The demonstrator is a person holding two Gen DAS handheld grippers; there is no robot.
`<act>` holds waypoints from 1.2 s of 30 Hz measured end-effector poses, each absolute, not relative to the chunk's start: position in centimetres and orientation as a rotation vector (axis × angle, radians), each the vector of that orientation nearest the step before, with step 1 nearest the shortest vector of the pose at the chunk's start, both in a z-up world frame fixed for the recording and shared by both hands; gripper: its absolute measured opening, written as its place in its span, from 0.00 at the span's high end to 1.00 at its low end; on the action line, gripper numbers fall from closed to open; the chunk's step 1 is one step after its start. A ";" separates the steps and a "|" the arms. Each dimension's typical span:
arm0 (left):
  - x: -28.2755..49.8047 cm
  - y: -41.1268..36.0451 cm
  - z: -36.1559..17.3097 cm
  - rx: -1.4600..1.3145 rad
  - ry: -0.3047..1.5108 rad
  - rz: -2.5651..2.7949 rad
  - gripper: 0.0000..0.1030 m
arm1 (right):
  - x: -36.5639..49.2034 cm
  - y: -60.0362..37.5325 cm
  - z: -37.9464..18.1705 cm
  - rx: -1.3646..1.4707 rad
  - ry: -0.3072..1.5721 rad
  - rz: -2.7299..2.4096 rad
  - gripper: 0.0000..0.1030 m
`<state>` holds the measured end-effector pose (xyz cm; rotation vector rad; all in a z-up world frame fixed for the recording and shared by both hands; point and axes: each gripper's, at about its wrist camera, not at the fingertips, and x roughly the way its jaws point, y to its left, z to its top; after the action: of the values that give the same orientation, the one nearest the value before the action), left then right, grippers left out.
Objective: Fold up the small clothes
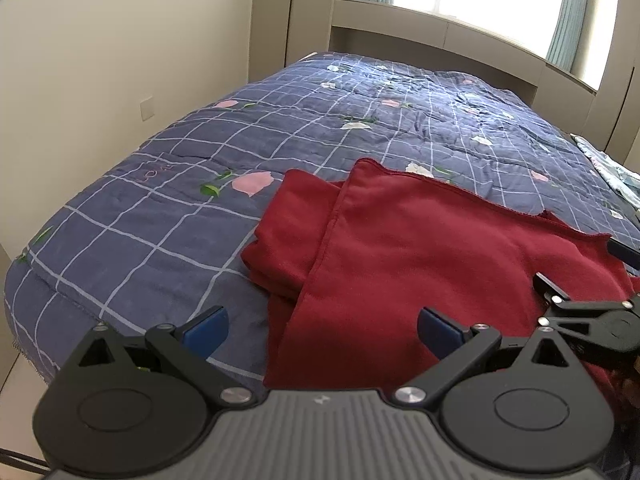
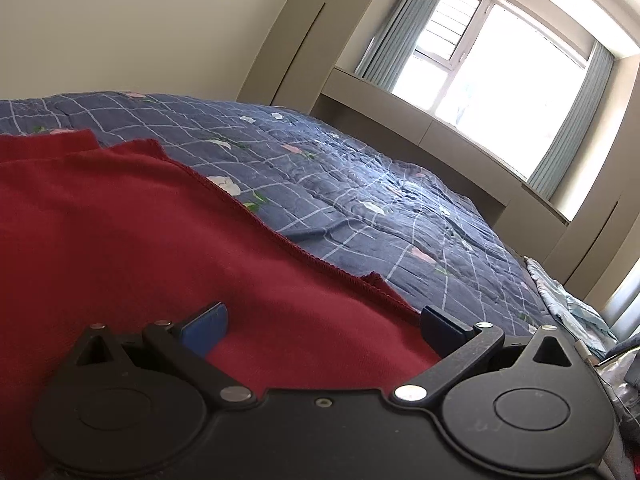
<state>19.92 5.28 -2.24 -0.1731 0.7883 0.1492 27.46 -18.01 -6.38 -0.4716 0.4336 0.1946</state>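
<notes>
The red garment (image 1: 420, 248) lies partly folded on the quilted bed (image 1: 160, 200), one layer lapped over another, its stitched edge (image 2: 280, 236) running across the blue checked cover. The left gripper (image 1: 322, 330) hangs over the garment's near left side with jaws spread and nothing between them; the right gripper (image 2: 322, 330) sits low over the cloth near the notch in that edge, likewise spread and empty. The likely trouble: a pinch from here could catch only the top layer, or snag the quilt beneath, so the fold drags askew. The soft bedding may also give under a press and let the layers slide. No box, basket or other container shows in either view, so nothing is held in one
</notes>
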 end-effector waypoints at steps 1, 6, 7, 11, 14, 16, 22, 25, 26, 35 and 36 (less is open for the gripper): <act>19.8 5.3 -2.2 -0.179 0.788 0.150 0.01 | 26.9 -18.1 -6.0 -0.447 0.426 0.213 0.01; 19.6 5.2 -2.3 -0.183 0.787 0.151 0.01 | 23.6 -17.7 -4.7 -0.389 0.390 0.240 0.01; 19.5 5.2 -2.3 -0.183 0.787 0.151 0.01 | 23.0 -17.5 -4.7 -0.397 0.388 0.234 0.01; 19.3 5.2 -2.3 -0.187 0.785 0.153 0.01 | 21.4 -16.8 -5.4 -0.422 0.406 0.216 0.01; 19.1 5.2 -2.4 -0.193 0.787 0.158 0.01 | 20.8 -16.7 -6.3 -0.417 0.446 0.209 0.01; 19.0 5.2 -2.4 -0.197 0.789 0.160 0.01 | 20.8 -16.8 -7.1 -0.404 0.486 0.201 0.01; 18.9 5.0 -2.6 -0.190 0.800 0.168 0.01 | 20.0 -17.1 -8.3 -0.362 0.468 0.186 0.01; 18.7 4.8 -2.7 -0.191 0.803 0.170 0.01 | 19.8 -17.1 -8.5 -0.355 0.460 0.188 0.01; 18.5 4.8 -2.7 -0.193 0.800 0.170 0.01 | 19.7 -17.2 -8.6 -0.349 0.458 0.189 0.01; 16.8 6.7 -4.2 -0.361 0.746 0.167 0.01 | 19.6 -17.7 -8.6 -0.324 0.442 0.193 0.01; 16.5 7.1 -4.5 -0.385 0.739 0.161 0.01 | 19.5 -17.7 -8.6 -0.323 0.441 0.193 0.01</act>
<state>16.55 7.06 -4.47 -0.3854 0.7393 0.1608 19.54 -17.72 -8.61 -0.3229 0.4415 0.1932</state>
